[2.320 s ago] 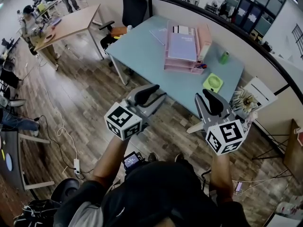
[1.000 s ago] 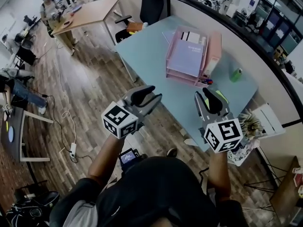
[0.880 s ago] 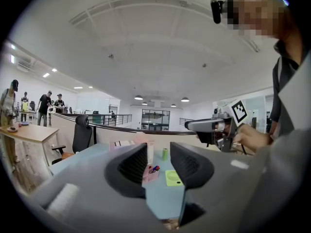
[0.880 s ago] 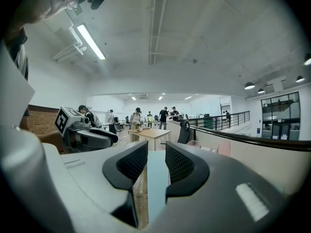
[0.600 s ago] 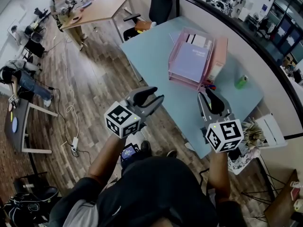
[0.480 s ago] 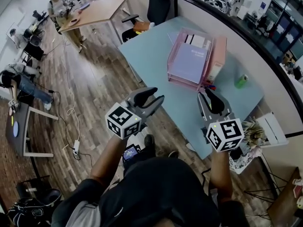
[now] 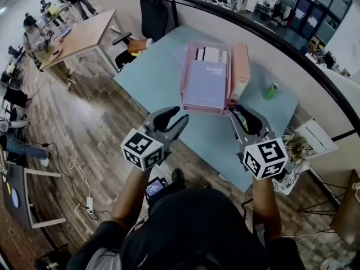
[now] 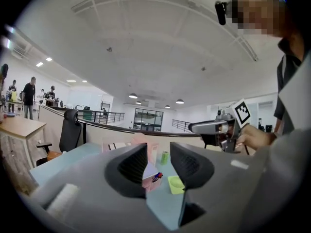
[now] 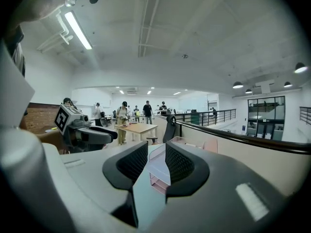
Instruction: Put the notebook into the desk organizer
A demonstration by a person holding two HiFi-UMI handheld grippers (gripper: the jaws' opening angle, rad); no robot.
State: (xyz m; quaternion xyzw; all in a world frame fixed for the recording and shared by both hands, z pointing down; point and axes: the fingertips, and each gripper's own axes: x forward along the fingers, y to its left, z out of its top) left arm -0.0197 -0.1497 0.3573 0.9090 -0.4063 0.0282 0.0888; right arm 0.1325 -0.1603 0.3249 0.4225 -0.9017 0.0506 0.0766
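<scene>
A lavender notebook [image 7: 205,86] lies flat on the top tray of the pink desk organizer [image 7: 189,61] on the light blue desk [image 7: 157,75]. My left gripper [image 7: 179,118] hovers over the desk's near edge, short of the organizer, open and empty. My right gripper [image 7: 243,115] hangs just right of the organizer's near corner, jaws apart with nothing between them. In the left gripper view, the organizer [image 8: 151,181] shows through the gap of the left gripper [image 8: 158,161]. In the right gripper view, the notebook [image 9: 159,169] shows between the jaws of the right gripper [image 9: 156,163].
A pink upright box [image 7: 240,63] stands against the organizer's right side, with a green bottle [image 7: 271,90] beyond it. A green fan [image 8: 176,184] lies on the desk. A black chair [image 7: 153,13] stands at the far end. A low partition [image 7: 292,55] bounds the desk.
Both grippers have moved forward toward the desk and the organizer, which now lies closer ahead of them. Their jaws stand as they did before.
</scene>
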